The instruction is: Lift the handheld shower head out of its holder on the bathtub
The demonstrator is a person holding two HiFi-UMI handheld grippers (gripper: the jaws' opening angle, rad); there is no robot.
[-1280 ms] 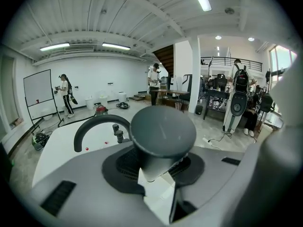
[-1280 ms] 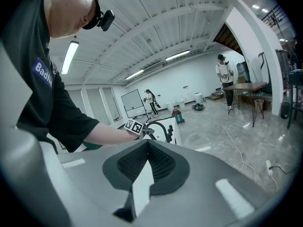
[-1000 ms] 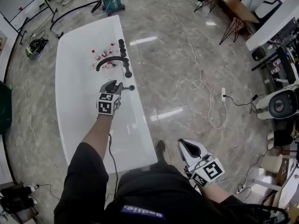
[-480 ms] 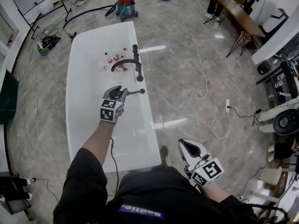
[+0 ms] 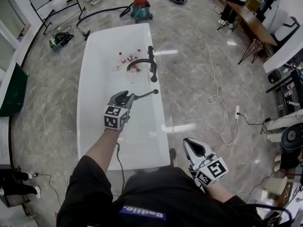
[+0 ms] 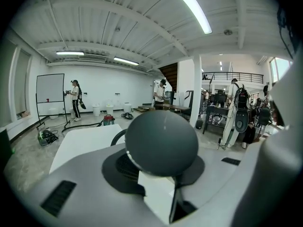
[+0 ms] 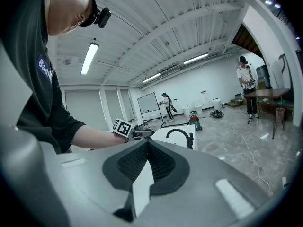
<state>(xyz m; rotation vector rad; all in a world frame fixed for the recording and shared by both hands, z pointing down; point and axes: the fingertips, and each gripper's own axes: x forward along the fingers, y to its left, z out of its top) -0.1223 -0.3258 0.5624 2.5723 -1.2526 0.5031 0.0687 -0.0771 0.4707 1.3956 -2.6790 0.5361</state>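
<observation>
The black handheld shower head [image 5: 144, 94] is held over the white bathtub [image 5: 94, 103], its thin handle pointing right toward the black faucet post [image 5: 153, 72]. My left gripper [image 5: 124, 98] is shut on it. In the left gripper view the round dark shower head [image 6: 162, 143] fills the space between the jaws of the left gripper [image 6: 161, 178]. My right gripper [image 5: 191, 148] hangs low at the right, beside the tub's near end, jaws together and holding nothing. The right gripper view shows that gripper [image 7: 142, 174] with its pads closed, and the left gripper [image 7: 130, 130] and faucet [image 7: 182, 135] beyond.
Small bottles [image 5: 127, 58] lie in the tub behind the curved faucet spout [image 5: 139, 61]. A red and teal vacuum [image 5: 142, 6] with its hose stands past the tub's far end. Cables [image 5: 215, 98] run over the marble floor to the right. People stand far off.
My left gripper has risen with the shower head in it, coming closer to the head camera. The head view has shifted, so the tub sits further right. The right gripper has barely shifted.
</observation>
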